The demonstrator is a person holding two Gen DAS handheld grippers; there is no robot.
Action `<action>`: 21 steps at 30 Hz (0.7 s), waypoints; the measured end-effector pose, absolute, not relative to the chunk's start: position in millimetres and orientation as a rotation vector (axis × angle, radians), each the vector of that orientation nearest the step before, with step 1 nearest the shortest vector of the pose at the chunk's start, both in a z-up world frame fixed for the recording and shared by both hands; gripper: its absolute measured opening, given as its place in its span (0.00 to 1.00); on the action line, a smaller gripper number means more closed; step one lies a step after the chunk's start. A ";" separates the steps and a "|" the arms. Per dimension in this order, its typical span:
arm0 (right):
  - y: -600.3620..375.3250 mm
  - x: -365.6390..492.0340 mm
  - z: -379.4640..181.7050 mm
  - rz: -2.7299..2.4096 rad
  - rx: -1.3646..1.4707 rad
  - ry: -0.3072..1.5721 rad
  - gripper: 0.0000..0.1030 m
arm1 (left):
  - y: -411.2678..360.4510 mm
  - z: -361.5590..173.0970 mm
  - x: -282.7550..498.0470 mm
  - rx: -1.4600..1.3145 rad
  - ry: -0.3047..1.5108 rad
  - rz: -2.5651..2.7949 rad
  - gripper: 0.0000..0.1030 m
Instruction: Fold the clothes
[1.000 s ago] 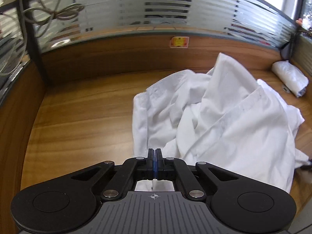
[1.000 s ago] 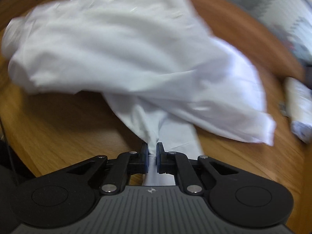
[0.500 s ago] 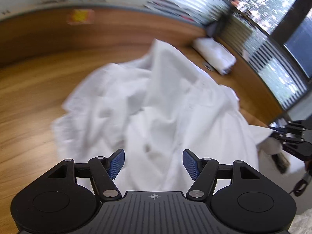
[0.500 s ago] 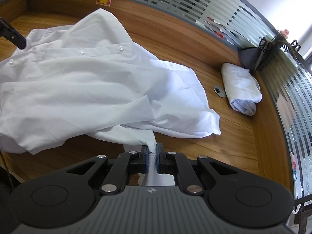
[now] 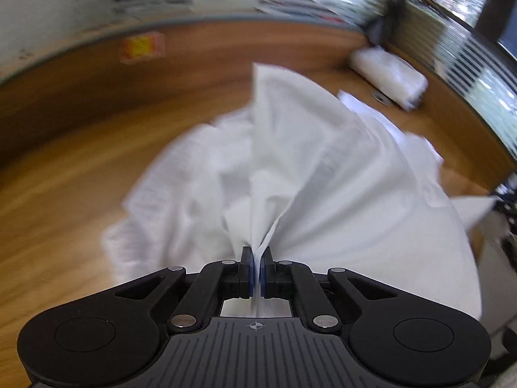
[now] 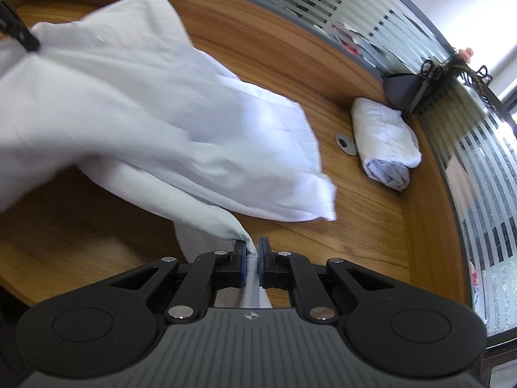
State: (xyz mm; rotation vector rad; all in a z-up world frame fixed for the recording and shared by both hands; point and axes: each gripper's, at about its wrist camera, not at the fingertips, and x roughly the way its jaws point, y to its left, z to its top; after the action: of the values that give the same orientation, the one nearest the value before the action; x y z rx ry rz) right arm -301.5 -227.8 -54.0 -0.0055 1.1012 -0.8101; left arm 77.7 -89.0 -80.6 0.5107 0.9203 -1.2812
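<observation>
Holding the white shirt (image 5: 323, 168) at two points, you have it partly raised off the wooden tabletop (image 5: 80, 168). The left gripper (image 5: 257, 270) has its jaws clamped on a gathered bunch of fabric; pleats fan out from the pinch, so the cloth there is under pull. The right gripper (image 6: 252, 262) has its jaws pressed together on a narrow tail of the same shirt (image 6: 145, 113), probably a hem corner or cuff; which one cannot be told.

Reading of the hold: two separated grips let you draw the garment open and find its outline before any fold. Judged early in the task, since the shirt is bunched with no clean crease.

Location: the shirt's bulk sits mid-tabletop, drooping between the grips and resting on the wood along its lower edge. In the right wrist view a row of buttons shows along the upper panel, and the cloth's far upper-left end meets a dark object at the frame edge, likely the other gripper.

Orientation: in that view the long axis runs from upper left down toward your right jaws, with a free hem corner lying out to the right. The left view is motion-blurred, so detail there is uncertain.

A rolled white bundle (image 6: 384, 142) lies well apart, near the right-hand corner, beside a small round metal disc (image 6: 345, 143).
</observation>
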 end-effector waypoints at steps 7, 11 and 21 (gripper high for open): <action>-272.4 -313.2 -65.1 -0.868 0.003 1.117 0.07 | -87.0 -76.5 119.6 0.482 0.905 -1.066 0.06; -286.4 -308.8 -71.4 -0.828 0.070 1.121 0.10 | -80.0 -74.2 129.2 0.406 0.941 -1.043 0.16; -264.8 -290.2 -47.5 -0.577 0.089 0.980 0.53 | -38.1 -20.2 62.8 0.381 0.798 -1.125 0.63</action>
State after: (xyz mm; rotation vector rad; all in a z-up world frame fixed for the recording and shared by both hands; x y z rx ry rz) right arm -290.2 -264.8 -47.5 0.0888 0.9802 -0.5773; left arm 62.8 -38.1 -20.2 0.3811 0.7981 -1.1250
